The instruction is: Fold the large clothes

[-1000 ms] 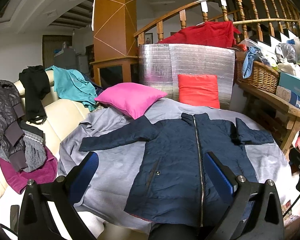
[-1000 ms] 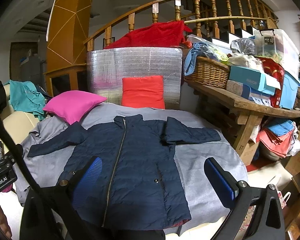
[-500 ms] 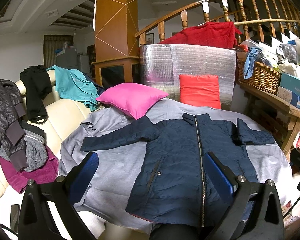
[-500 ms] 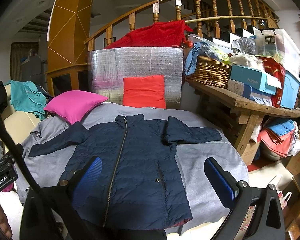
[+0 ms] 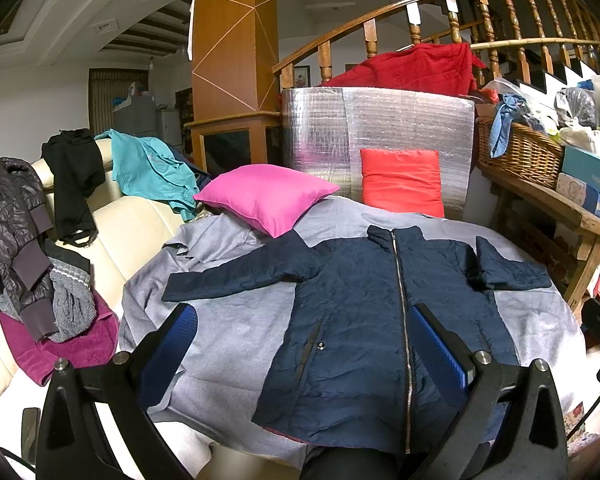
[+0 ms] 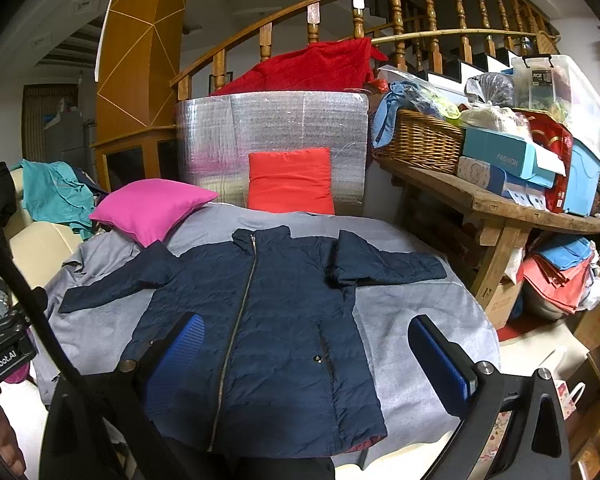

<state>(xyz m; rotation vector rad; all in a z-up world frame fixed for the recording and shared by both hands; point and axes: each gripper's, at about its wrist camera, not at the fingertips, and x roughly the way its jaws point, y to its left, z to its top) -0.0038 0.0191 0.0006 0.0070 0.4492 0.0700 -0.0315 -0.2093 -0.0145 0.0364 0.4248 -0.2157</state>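
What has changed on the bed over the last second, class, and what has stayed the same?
Almost nothing. The jacket lies flat, zipped, sleeves spread, on the grey sheet, exactly as before. Both tongs, left and right, remain open above its hem, holding nothing. The views shifted only very slightly.

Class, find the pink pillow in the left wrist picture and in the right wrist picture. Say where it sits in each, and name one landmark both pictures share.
Left wrist view: the pink pillow lies just left of centre, above the navy jacket.
Right wrist view: the pink pillow lies at middle left, up-left of the navy jacket.
Shared landmark: the red cushion leaning on the silver foil panel.
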